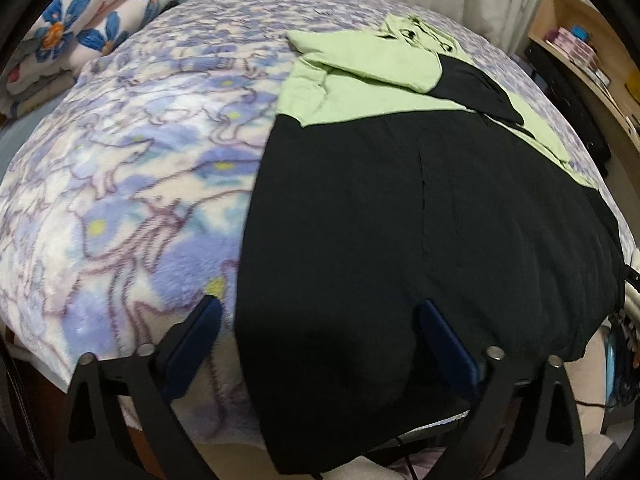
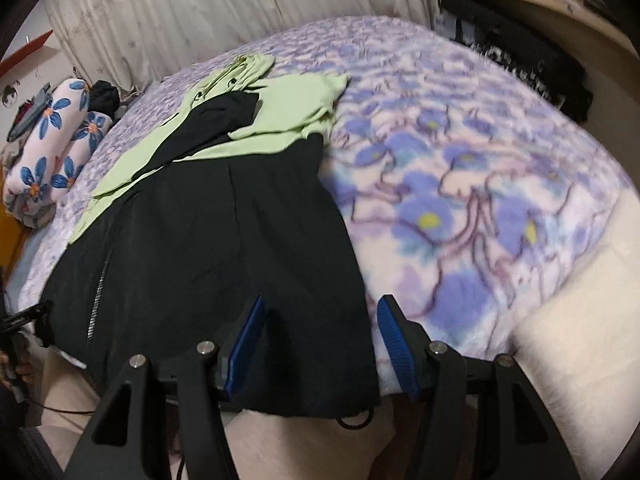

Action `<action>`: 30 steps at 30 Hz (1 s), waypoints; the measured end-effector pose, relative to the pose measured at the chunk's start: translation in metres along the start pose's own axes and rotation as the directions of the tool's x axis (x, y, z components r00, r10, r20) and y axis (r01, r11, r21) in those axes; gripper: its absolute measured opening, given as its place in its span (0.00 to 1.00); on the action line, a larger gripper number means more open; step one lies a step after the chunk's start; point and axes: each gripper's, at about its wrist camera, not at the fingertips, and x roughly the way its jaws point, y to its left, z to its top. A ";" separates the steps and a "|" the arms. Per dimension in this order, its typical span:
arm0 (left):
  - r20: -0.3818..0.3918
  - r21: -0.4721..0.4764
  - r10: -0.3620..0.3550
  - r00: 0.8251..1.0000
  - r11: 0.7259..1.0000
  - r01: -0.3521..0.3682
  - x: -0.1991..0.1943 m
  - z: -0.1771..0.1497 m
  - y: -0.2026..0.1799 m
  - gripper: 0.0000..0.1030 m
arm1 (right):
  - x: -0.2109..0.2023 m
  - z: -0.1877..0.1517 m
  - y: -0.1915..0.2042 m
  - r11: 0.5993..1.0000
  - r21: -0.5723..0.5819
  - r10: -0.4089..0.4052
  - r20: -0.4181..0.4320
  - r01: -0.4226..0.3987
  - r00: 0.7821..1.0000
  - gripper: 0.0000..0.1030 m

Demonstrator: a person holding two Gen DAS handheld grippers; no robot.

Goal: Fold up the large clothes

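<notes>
The black-and-green garment [image 1: 400,220], sleeves already laid in, is being approached at its near hem on the bed [image 1: 140,160] by the left gripper [image 1: 320,320] and right gripper [image 2: 320,320], fingers being held wide apart and empty; closing on the hem corners is being called for next.

Counted on the bed [image 1: 120,160]: one black-and-green garment [image 1: 400,220], two floral pillows [image 1: 80,40], two hand-held grippers, left [image 1: 320,312] and right [image 2: 320,312].

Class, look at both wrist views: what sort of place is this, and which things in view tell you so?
Most likely a bedroom at home. A bed under a fleecy floral blanket carries a black-and-green garment, a rolled flowered quilt or pillow lies at its far end, and curtains hang behind.
</notes>
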 end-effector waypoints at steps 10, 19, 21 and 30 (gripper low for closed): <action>-0.020 0.013 -0.061 0.998 0.998 0.061 0.006 0.001 0.003 0.99 | 0.008 -0.003 -0.004 1.000 -0.023 0.003 0.010 -0.003 1.000 0.57; -0.010 0.047 -0.095 0.995 0.994 0.095 -0.002 -0.006 0.004 0.92 | 0.014 -0.003 -0.014 0.998 0.004 0.062 -0.008 -0.062 0.998 0.55; -0.006 0.043 -0.108 0.994 0.993 0.108 -0.005 -0.007 0.005 0.75 | 0.012 -0.002 -0.014 0.991 0.021 0.130 -0.025 -0.130 0.991 0.51; -0.022 -0.049 -0.216 0.976 0.975 0.215 -0.003 -0.002 0.026 0.54 | 0.030 0.005 -0.008 0.967 0.038 0.255 -0.062 -0.253 0.965 0.51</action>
